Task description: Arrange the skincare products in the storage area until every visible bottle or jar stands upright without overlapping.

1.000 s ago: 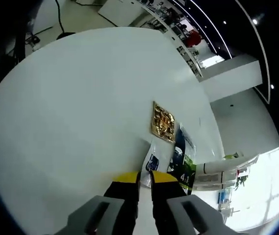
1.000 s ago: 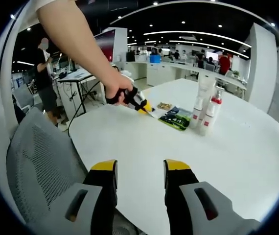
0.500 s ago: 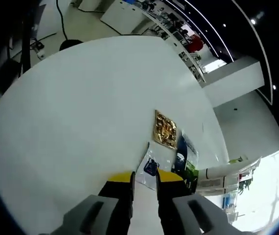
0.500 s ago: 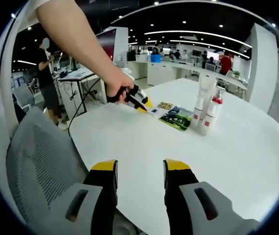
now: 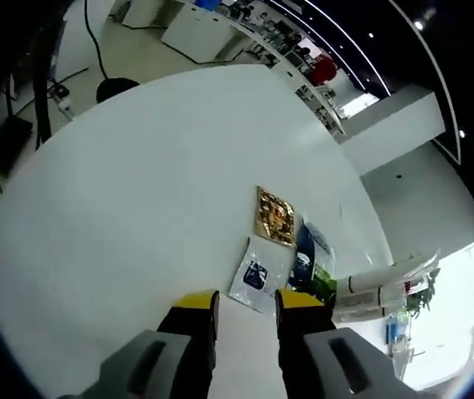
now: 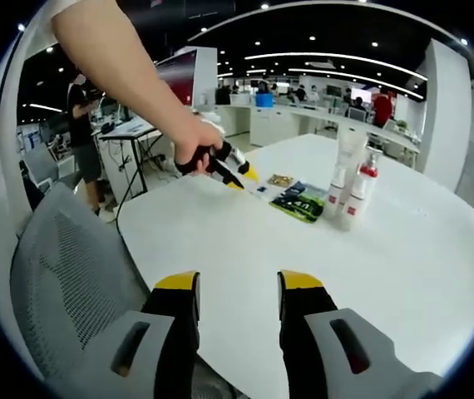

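Three flat sachets lie in a row on the white round table (image 5: 120, 208) just ahead of the left gripper (image 5: 246, 301): a white sachet (image 5: 255, 277) nearest its parted, empty jaws, a gold sachet (image 5: 275, 216) beyond, a dark blue-green sachet (image 5: 310, 264) beside them. Toward the table's far edge a white tube (image 6: 343, 170) and a red-capped bottle (image 6: 361, 191) stand upright, touching. The right gripper (image 6: 238, 287) hangs open, holding nothing, over the near edge.

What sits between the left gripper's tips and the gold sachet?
In the left gripper view, a clear sachet with a blue label lies flat between the left gripper and the gold sachet.
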